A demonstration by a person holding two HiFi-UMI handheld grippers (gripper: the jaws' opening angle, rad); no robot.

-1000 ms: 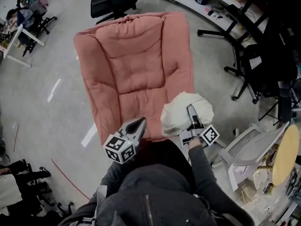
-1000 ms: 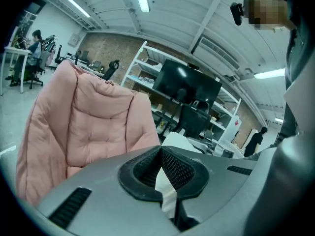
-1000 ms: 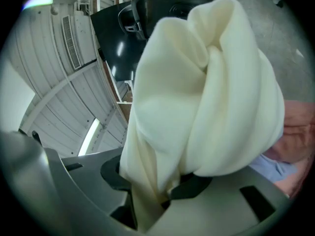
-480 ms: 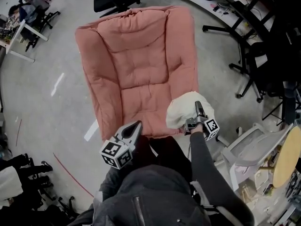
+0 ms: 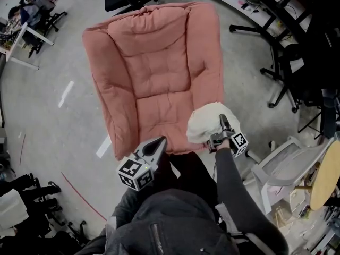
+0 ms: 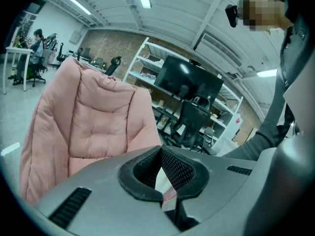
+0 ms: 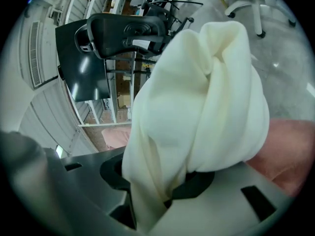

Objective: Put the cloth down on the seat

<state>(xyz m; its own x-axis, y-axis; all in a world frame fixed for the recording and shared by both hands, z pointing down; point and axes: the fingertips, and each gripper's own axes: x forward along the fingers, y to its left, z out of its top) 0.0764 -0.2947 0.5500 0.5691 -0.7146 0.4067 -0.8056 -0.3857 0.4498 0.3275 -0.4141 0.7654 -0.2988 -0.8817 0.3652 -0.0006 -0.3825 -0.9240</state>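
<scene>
cream cloth (image 5: 204,125) (bunched) in right gripper (image 5: 223,120)

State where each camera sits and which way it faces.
Head view: on the person's head, looking steeply down at the armchair; shows the left hand-held gripper and right hand-held gripper.
Left gripper view: on that gripper, facing the armchair's backrest; shows its jaws, a sleeve.
Right gripper view: on that gripper; cloth clamped in its jaws fills it.
Shared: head and left gripper views both show the armchair.
</scene>
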